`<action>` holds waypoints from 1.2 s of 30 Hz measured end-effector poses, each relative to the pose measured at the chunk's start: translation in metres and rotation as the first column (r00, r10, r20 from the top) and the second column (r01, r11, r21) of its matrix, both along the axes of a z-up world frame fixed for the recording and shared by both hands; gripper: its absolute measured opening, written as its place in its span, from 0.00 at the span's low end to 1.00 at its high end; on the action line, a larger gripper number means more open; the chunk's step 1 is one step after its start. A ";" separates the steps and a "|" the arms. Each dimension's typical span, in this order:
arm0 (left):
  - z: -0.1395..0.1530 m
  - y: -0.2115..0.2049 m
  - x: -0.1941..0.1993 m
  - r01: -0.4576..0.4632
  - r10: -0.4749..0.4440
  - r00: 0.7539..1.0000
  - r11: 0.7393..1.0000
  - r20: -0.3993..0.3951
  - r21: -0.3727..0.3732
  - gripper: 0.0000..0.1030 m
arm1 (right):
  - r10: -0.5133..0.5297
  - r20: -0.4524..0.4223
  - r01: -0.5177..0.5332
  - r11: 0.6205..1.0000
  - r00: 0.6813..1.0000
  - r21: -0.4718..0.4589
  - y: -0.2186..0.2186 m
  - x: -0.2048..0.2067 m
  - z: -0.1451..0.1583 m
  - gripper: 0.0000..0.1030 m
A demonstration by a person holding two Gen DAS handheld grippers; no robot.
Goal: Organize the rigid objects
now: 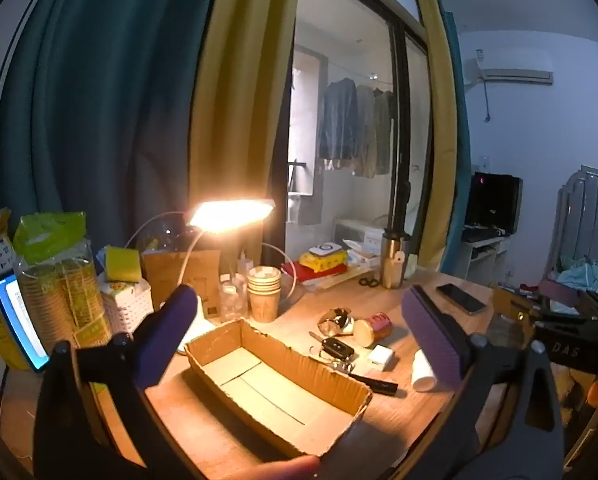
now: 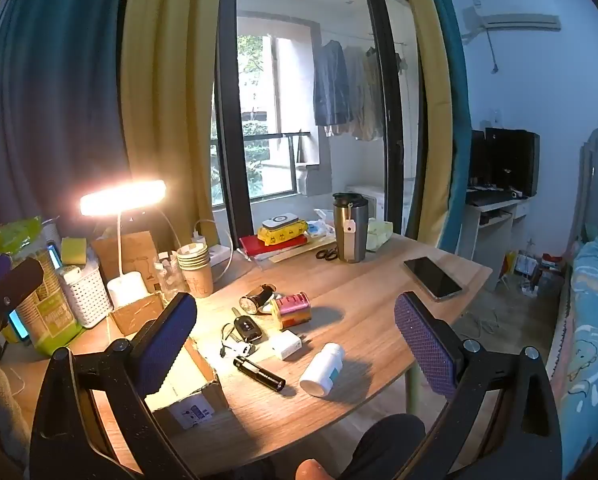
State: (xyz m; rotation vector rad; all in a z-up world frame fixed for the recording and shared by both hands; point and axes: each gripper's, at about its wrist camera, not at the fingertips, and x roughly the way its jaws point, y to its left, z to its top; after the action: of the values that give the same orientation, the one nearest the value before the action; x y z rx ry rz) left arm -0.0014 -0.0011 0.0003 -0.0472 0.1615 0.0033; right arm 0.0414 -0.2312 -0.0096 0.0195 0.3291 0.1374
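Left wrist view
Left gripper (image 1: 303,336): fingers spread wide, nothing between the pads; held above the tabletop (image 1: 419,304).
Cardboard box (image 1: 275,376): open-topped, empty, lying between the fingers under the lit desk lamp (image 1: 231,212).
Loose items: clustered right of the box; car key (image 1: 337,347), white charger (image 1: 380,357), black flashlight (image 1: 373,382), white pill bottle (image 1: 423,372), pink tin (image 1: 373,328) on its side, wristwatch (image 1: 337,320).
Phone (image 1: 461,298): flat, near the far right edge.

Right wrist view
Right gripper (image 2: 295,332): fingers wide apart, gripping nothing, above the cluster.
Cluster: car key (image 2: 247,330), charger (image 2: 286,344), flashlight (image 2: 259,373), pill bottle (image 2: 323,368) on its side, pink tin (image 2: 293,310), wristwatch (image 2: 257,298); all on the tabletop (image 2: 379,304), outside the box (image 2: 187,384).
Steel tumbler (image 2: 349,226): upright at the back, scissors (image 2: 326,254) just beside it.
Paper cups (image 2: 195,266): stacked near the lamp base.
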 end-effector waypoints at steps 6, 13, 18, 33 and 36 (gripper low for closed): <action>-0.008 -0.008 0.001 0.013 -0.013 0.999 1.000 -0.035 0.010 1.00 | 0.005 -0.004 -0.005 1.000 1.000 0.004 0.001 0.000 0.000 0.98; -0.007 -0.003 0.005 0.034 -0.035 0.997 0.999 -0.068 -0.007 1.00 | 0.004 -0.006 -0.004 1.000 1.000 0.009 0.000 0.000 0.002 0.98; -0.007 -0.001 0.005 0.040 -0.041 0.997 0.999 -0.067 -0.014 1.00 | 0.006 -0.014 -0.006 1.000 1.000 0.005 0.002 -0.001 0.001 0.98; -0.006 -0.001 0.006 0.040 -0.041 0.997 0.999 -0.070 -0.018 1.00 | 0.007 -0.018 -0.007 1.000 1.000 0.007 0.002 0.000 -0.002 0.98; -0.006 -0.001 0.005 0.039 -0.040 0.997 0.999 -0.069 -0.017 1.00 | 0.008 -0.019 -0.008 1.000 1.000 0.007 0.002 0.000 -0.002 0.98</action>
State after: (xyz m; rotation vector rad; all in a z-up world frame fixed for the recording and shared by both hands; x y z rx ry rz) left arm 0.0038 -0.0023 -0.0062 -0.0598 0.2317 -0.0357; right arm 0.0419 -0.2296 -0.0115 0.0268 0.3476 0.1461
